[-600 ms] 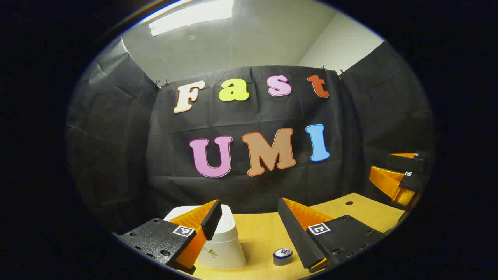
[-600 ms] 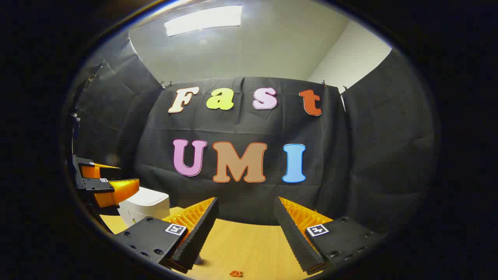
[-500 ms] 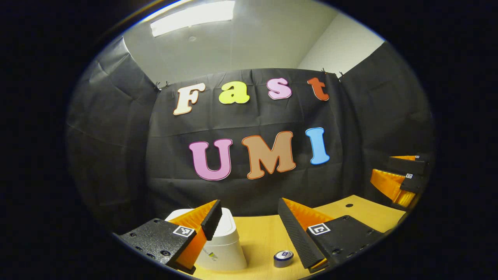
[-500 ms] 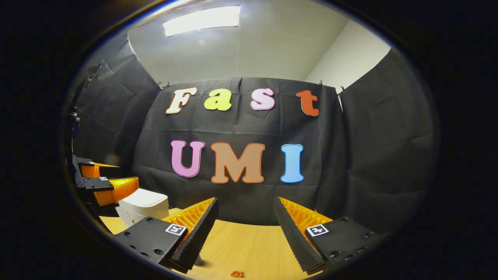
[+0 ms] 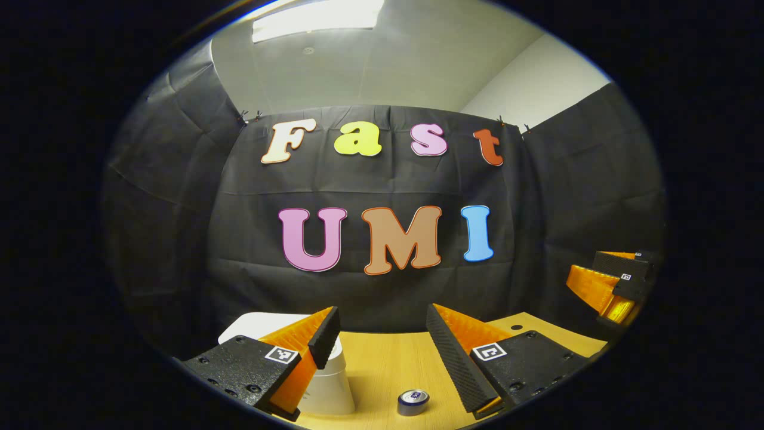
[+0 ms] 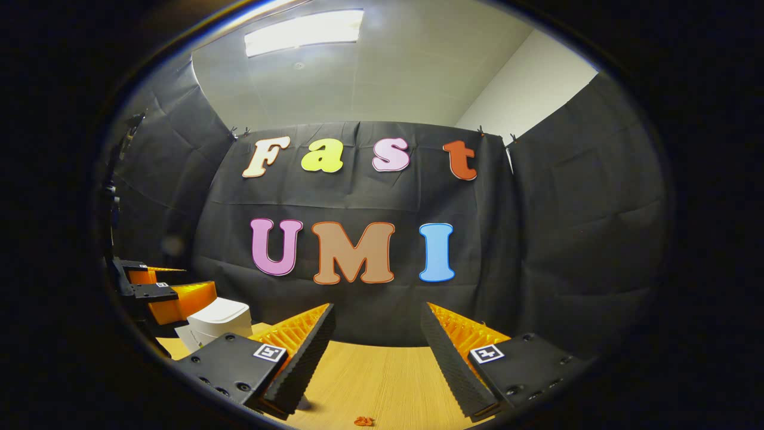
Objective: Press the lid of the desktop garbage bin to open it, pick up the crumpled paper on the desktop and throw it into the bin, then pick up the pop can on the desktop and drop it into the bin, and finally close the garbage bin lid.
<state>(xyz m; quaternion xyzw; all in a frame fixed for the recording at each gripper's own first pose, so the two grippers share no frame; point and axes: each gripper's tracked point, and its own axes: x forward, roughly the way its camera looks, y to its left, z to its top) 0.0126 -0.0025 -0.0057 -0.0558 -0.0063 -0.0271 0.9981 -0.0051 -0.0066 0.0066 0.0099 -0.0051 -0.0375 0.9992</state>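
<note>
Left tool (image 5: pixel 379 334), right tool (image 6: pixel 376 334): textured bodies, square tag markings, visible screws

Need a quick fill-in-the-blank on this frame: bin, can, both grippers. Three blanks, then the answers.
1. The lid of the white bin is ____.
2. The pop can stands upright on the ____.
3. The left gripper and the right gripper both have their jaws ____, with nothing between them.

Answers: closed; table; open

Black cloth walls (image 5: pixel 179 209), ceiling light (image 6: pixel 304 33), wooden table (image 6: pixel 382 382)
</note>
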